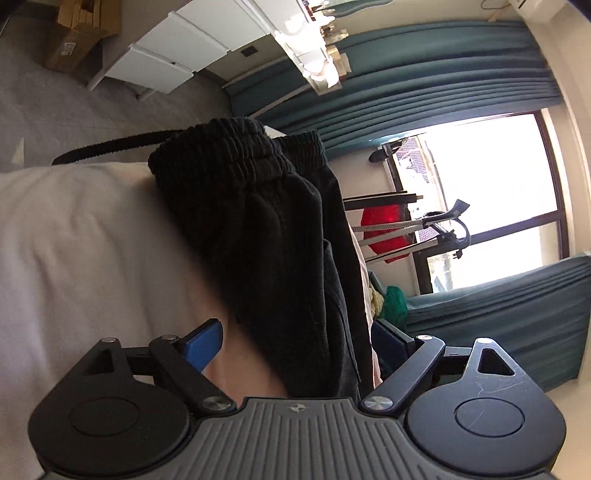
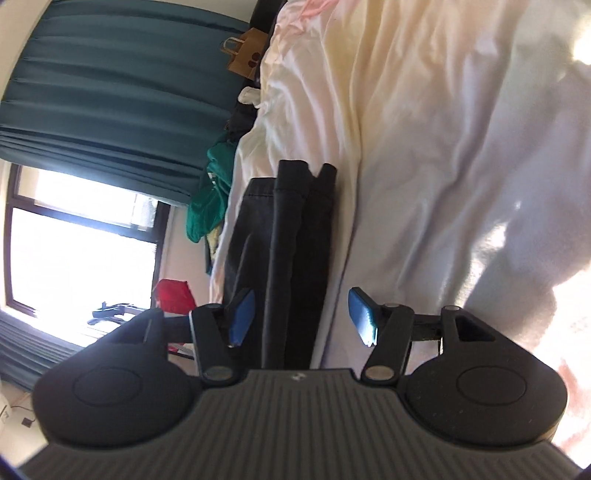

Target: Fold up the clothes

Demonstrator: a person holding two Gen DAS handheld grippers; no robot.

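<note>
Black trousers (image 1: 280, 236) with an elastic waistband lie folded lengthwise on the white bed sheet (image 1: 74, 240). In the left wrist view the waistband end points away and the cloth runs between the blue pads of my left gripper (image 1: 297, 341), which is open around it. In the right wrist view the trouser legs (image 2: 291, 236) run between the blue pads of my right gripper (image 2: 301, 314), also open, with gaps on both sides of the cloth.
A pile of green and other clothes (image 2: 210, 195) lies at the bed's edge. Teal curtains (image 1: 443, 74) and a bright window (image 1: 491, 192) stand beyond. A white drawer unit (image 1: 177, 51), a cardboard box (image 1: 77, 33), a paper bag (image 2: 245, 53).
</note>
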